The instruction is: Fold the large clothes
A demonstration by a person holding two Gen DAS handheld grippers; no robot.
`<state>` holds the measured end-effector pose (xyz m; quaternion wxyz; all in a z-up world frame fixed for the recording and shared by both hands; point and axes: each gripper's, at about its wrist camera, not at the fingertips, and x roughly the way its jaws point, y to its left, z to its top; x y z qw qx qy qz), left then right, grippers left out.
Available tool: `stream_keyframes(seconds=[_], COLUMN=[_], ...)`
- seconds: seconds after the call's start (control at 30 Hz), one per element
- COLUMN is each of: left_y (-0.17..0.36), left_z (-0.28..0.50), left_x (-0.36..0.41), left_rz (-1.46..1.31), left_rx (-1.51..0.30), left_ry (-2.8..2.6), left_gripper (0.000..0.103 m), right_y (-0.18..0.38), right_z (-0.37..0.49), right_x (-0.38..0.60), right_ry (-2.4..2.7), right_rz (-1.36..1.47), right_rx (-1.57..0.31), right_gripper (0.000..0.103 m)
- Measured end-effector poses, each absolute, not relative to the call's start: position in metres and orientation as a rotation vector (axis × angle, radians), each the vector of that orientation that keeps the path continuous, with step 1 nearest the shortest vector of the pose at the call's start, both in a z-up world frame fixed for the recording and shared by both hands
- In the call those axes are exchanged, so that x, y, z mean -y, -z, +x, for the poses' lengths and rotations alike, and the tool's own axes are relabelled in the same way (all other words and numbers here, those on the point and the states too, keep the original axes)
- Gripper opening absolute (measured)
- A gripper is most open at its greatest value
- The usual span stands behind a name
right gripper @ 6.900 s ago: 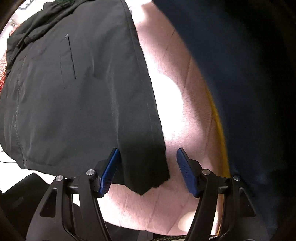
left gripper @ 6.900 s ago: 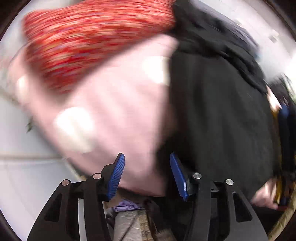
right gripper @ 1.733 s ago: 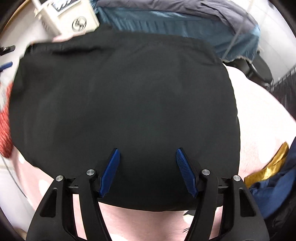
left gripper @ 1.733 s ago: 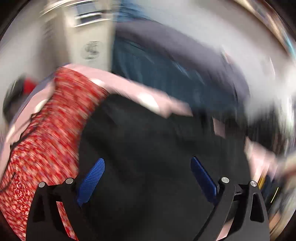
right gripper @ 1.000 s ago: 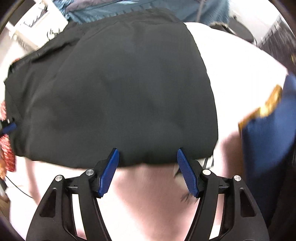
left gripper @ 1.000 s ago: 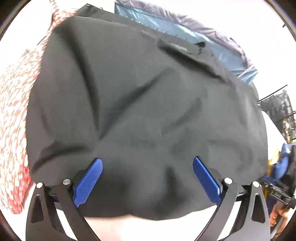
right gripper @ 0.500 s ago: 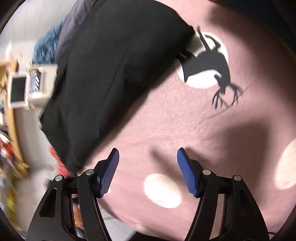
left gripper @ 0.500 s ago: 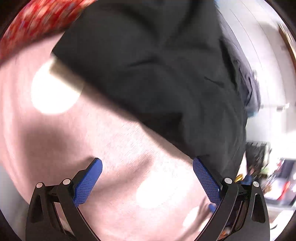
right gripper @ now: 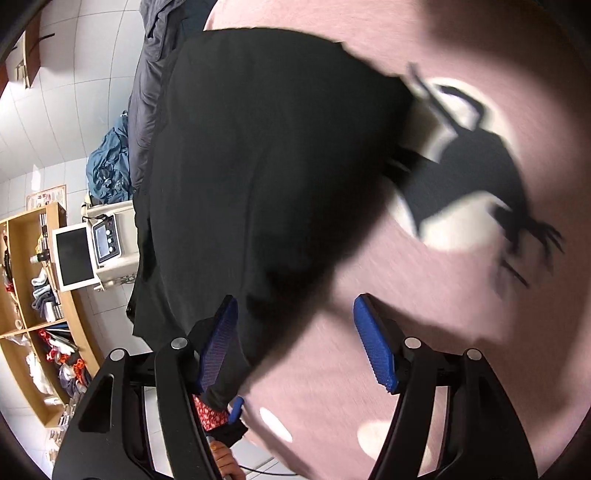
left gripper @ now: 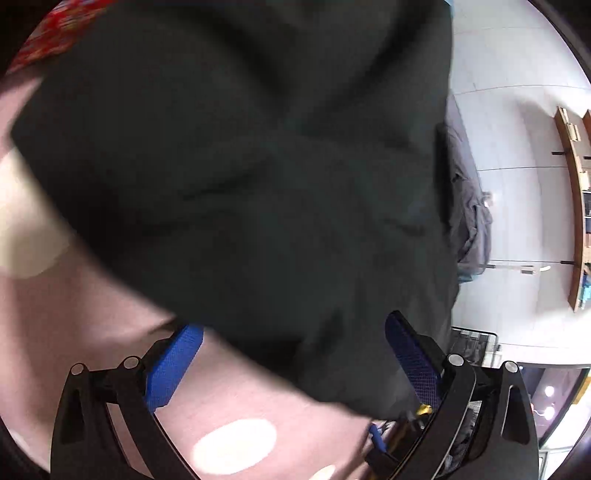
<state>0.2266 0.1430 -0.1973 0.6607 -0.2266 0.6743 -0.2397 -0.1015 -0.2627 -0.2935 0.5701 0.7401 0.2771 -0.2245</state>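
A large black garment (left gripper: pixel 258 166) lies folded on a pink blanket with pale dots (left gripper: pixel 85 302). In the left wrist view my left gripper (left gripper: pixel 291 362) is open, its blue pads on either side of the garment's near edge, which reaches between them. In the right wrist view the same black garment (right gripper: pixel 258 166) fills the left and middle. My right gripper (right gripper: pixel 295 343) is open, with the garment's lower corner between the fingers, close to the left pad (right gripper: pixel 218 343). Neither gripper holds cloth.
A red patterned cloth (left gripper: pixel 55 33) lies at the far left corner. A grey garment (left gripper: pixel 472 214) hangs past the black one. The blanket bears a black deer print (right gripper: pixel 476 177). A wooden shelf (right gripper: pixel 33 310) and a beige machine with a screen (right gripper: pixel 103 243) stand beside it.
Both grippers have swung in toward the black garment's edge; half a second ago only pink blanket lay between the fingers, now cloth reaches between them. Both stay open.
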Motion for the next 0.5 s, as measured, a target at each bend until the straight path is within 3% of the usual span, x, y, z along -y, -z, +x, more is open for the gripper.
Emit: stream_keyframes(seconds=[0.1,0.5], left_y=[0.203,0.203], left_z=[0.234,0.26], left_x=[-0.126,-0.121], left_rz=[-0.498,-0.745], left_rx=[-1.519,-1.484], left_ry=[0.525,0.485], left_gripper=[0.096,0.096], right_y=[0.291,0.281], right_z=[-0.094,-0.046], right_x=[0.27,0.317], right_ry=[0.546,0.605], right_rz=[1.733,1.668], right_rx=[-0.611,-0.509], right_gripper=[0.081,0.079])
